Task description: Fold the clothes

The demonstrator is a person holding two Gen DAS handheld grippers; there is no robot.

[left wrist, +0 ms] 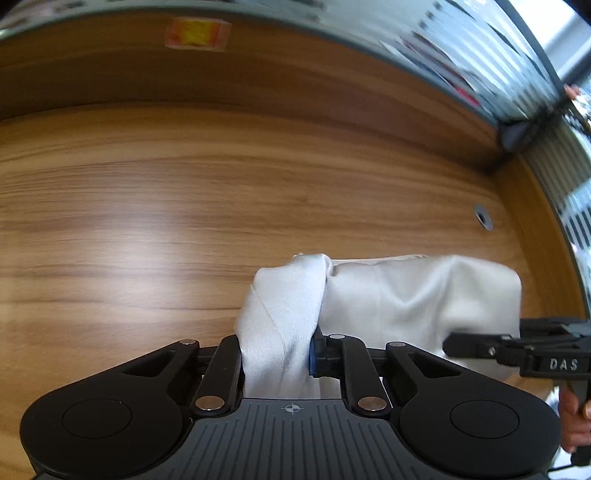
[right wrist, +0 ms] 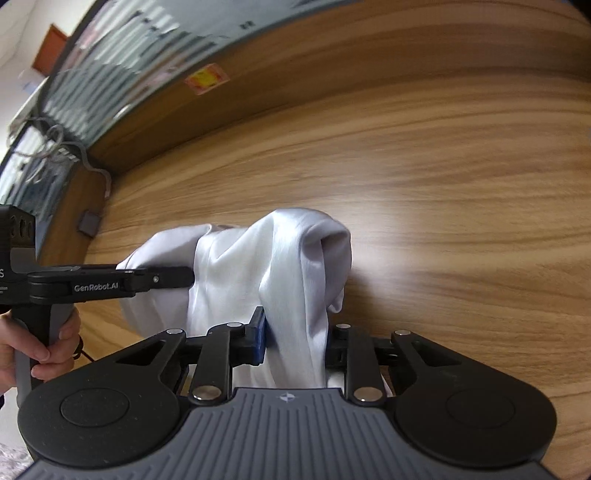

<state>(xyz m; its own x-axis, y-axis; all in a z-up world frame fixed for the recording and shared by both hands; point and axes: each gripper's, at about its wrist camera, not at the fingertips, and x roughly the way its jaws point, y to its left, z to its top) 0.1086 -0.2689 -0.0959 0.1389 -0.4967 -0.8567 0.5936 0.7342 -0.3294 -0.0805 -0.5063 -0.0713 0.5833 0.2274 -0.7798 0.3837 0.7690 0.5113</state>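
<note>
Left claw (left wrist: pixel 277 354) and right claw (right wrist: pixel 295 339) each clenched on bunched white garment (left wrist: pixel 406 295), holding it above the worktop (left wrist: pixel 147 221) for folding.

The left gripper (left wrist: pixel 277 354) is black with silver rivets and a ribbed grey base. At three o'clock, the right gripper (left wrist: pixel 448 347) reads "DAS".

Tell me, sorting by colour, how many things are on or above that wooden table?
White: 1, the white garment, bunched and pinched by both tools.
Black: 2, the left gripper and the right gripper, each held in a hand.
Orange-yellow: 1, the sticker on the table's raised back edge.
Grey: 1, the round cable hole.
Total: 5
</note>
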